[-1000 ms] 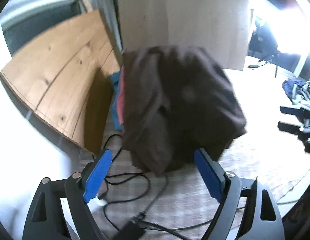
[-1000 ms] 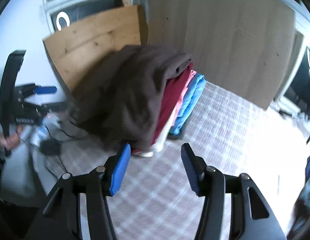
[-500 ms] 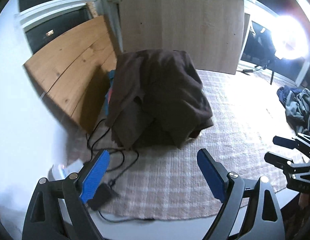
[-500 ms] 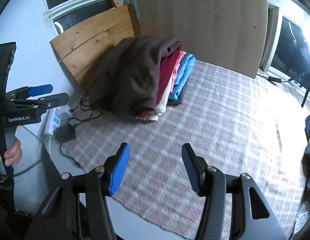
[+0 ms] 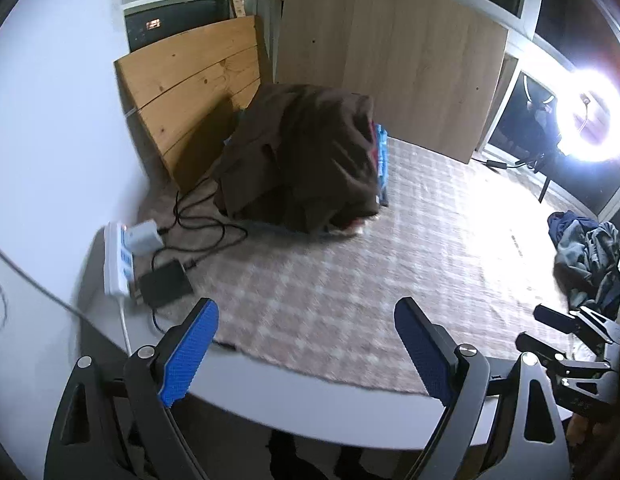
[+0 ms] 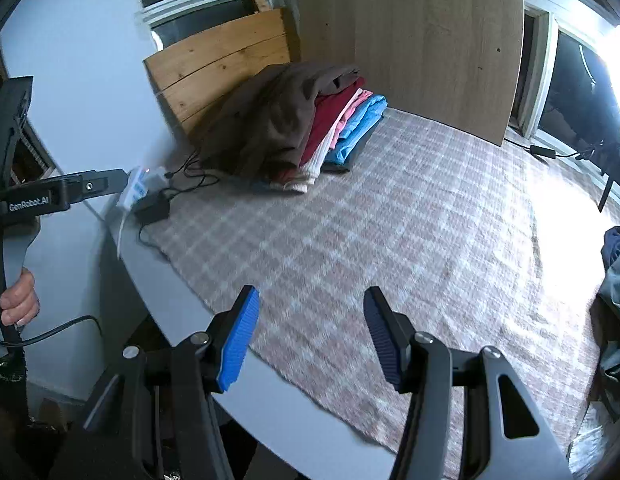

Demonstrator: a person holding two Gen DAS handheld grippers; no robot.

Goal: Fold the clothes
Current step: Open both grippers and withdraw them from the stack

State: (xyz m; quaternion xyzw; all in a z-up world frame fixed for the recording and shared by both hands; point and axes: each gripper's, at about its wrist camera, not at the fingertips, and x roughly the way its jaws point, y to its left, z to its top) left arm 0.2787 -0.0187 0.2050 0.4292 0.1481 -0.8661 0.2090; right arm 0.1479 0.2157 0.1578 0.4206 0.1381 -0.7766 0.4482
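Both my grippers, left (image 5: 306,344) & right (image 6: 310,332), hang wide, empty, over the near cloth edge. Folded stack (image 6: 310,128) sits far left, brown top (image 5: 310,152) draped loose. Next: reach right to the unfolded pile (image 5: 585,256), pinch one garment only. Vs 1 s ago, I've backed well off the stack.

A dark brown garment (image 6: 270,120) is seen over dark red (image 6: 329,116), pink (image 6: 351,110), white (image 6: 315,160) and bright blue (image 6: 359,126) folded layers. The tablecloth (image 6: 389,220) is checked in dusty pink and cream. Blue ribbed pads (image 5: 188,354) are carried on black gripper frames. A white power strip (image 5: 116,260), black adapter (image 5: 164,284) and honey-coloured pine board (image 5: 190,80) are shown; navy and grey clothes (image 5: 585,256) are heaped.
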